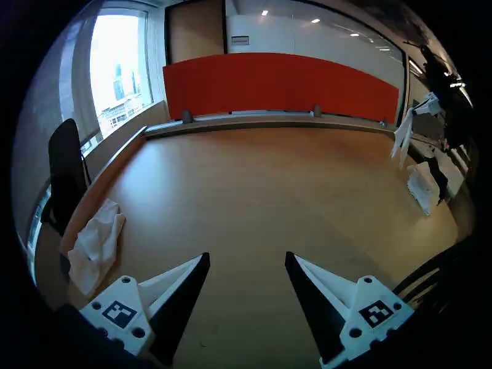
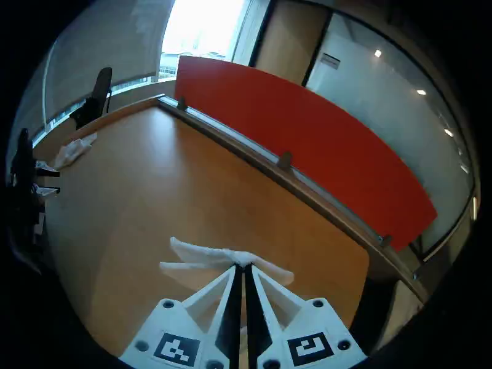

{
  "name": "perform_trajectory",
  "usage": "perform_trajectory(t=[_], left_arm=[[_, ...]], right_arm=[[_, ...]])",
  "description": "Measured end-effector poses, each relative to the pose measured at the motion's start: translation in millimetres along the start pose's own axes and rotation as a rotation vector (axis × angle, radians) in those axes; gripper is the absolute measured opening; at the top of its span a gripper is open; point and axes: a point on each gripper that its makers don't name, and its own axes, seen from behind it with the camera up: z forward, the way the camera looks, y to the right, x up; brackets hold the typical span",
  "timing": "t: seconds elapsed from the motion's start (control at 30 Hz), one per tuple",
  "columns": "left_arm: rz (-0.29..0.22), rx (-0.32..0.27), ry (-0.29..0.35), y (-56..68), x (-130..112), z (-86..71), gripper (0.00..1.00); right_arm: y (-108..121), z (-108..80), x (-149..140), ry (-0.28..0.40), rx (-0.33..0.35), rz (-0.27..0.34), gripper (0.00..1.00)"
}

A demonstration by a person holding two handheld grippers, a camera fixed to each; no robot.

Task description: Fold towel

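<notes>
White towel (image 2: 209, 255) is pinched in the right claw (image 2: 243, 266), whose two fingers are pressed together on the cloth. The towel fans out to either side of the tips, over the wooden surface (image 2: 154, 184). The left claw (image 1: 246, 255) hovers over bare wood with its fingers spread wide apart and nothing between them. A crumpled towel (image 1: 95, 246) lies at the left edge of the surface, just beside a black chair (image 1: 64, 166). A red panel (image 1: 277, 83) stands upright along the far edge, with a bright window (image 1: 120, 67) to its left. Far right in the left gripper view, the held towel hangs down from the other claw (small and hard to read there), and another white cloth (image 1: 424, 184) lies on the surface near it.
</notes>
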Motion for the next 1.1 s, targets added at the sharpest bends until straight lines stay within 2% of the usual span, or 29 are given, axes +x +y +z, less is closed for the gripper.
perform_trajectory(t=[0.57,0.77,1.1], left_arm=[[0.029,-0.007,-0.004,15.9,7.0,1.4,0.91],[0.038,-0.01,-0.007,21.4,7.2,1.7,0.91],[0.056,-0.025,-0.004,32.8,12.1,2.5,0.9]], right_arm=[[68.3,-22.2,-42.3,-0.064,-0.071,0.042,0.03],[78.2,-27.7,-57.8,-0.079,-0.083,0.061,0.03],[81.7,-39.6,-76.3,-0.087,-0.092,0.084,0.03]])
